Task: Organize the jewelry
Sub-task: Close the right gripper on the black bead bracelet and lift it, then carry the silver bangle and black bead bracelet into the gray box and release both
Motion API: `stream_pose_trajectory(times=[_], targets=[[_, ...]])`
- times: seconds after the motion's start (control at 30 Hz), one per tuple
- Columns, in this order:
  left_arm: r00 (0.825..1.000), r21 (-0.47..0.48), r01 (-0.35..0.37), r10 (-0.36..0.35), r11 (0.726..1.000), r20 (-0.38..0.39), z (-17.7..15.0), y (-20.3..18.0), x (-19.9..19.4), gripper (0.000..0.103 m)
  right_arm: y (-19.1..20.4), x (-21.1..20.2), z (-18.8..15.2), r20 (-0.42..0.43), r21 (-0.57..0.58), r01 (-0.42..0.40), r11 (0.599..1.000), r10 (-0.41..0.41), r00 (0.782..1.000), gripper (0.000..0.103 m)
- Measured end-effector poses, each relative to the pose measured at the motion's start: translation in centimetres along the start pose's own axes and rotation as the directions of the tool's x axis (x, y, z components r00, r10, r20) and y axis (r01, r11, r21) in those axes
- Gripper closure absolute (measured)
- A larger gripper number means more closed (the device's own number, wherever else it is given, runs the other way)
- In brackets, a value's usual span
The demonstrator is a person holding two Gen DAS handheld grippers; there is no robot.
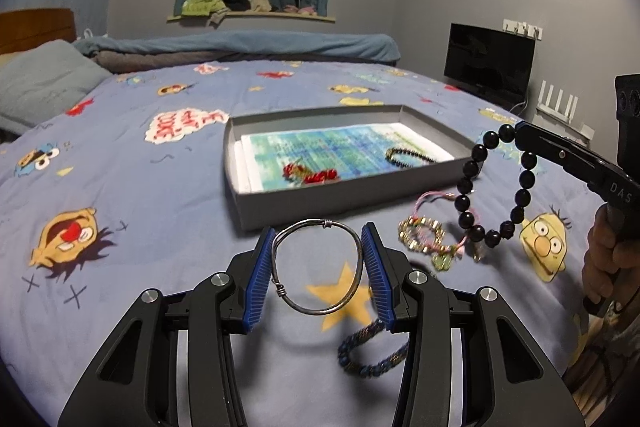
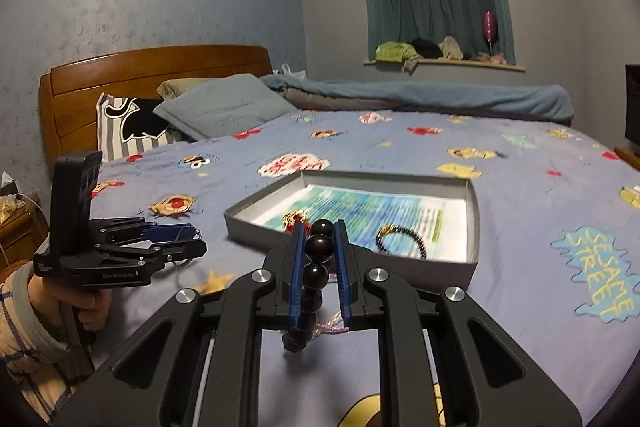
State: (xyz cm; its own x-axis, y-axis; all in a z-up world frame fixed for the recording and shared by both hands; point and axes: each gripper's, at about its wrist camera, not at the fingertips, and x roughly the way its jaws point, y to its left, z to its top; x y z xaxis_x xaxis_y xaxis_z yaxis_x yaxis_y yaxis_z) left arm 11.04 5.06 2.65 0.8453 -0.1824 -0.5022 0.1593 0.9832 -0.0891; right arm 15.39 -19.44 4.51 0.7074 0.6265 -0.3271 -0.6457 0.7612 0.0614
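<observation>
My left gripper (image 1: 318, 237) is shut on a silver wire bangle (image 1: 318, 267), held above the bedspread just in front of the grey tray (image 1: 344, 201). My right gripper (image 2: 318, 231) is shut on a black bead bracelet (image 2: 318, 247), which hangs from it at the right of the left wrist view (image 1: 496, 179), near the tray's right corner. In the tray lie a red trinket (image 1: 310, 174) and a dark bead bracelet (image 1: 408, 157). On the bed lie a pink cord bracelet (image 1: 434, 199), a gold bead bracelet (image 1: 424, 235) and a blue woven bracelet (image 1: 370, 353).
The tray (image 2: 352, 269) holds a printed sheet (image 2: 380, 215). The bed has a cartoon-print spread (image 1: 140, 187), pillows (image 2: 224, 107) and a wooden headboard (image 2: 152, 75) at the far left. A dark screen (image 1: 490, 61) stands beyond the bed's right side.
</observation>
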Motion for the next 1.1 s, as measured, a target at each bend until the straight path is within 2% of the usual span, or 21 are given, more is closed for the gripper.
stream_pose_trajectory(times=[0.63, 1.1], targets=[[0.997, -0.023, 0.004, -0.002, 1.000, 0.074, 3.4, 0.4, 2.1, 0.057, -2.2, 1.4, 3.4, 0.077, 0.054, 0.036, 0.998, -0.040, 0.996, 0.089], [0.997, -0.084, 0.004, 0.002, 0.996, 0.076, 6.7, 1.3, 6.8, 0.057, -3.9, 5.2, 5.1, 0.067, 0.091, 0.062, 0.994, -0.068, 0.995, 0.089]])
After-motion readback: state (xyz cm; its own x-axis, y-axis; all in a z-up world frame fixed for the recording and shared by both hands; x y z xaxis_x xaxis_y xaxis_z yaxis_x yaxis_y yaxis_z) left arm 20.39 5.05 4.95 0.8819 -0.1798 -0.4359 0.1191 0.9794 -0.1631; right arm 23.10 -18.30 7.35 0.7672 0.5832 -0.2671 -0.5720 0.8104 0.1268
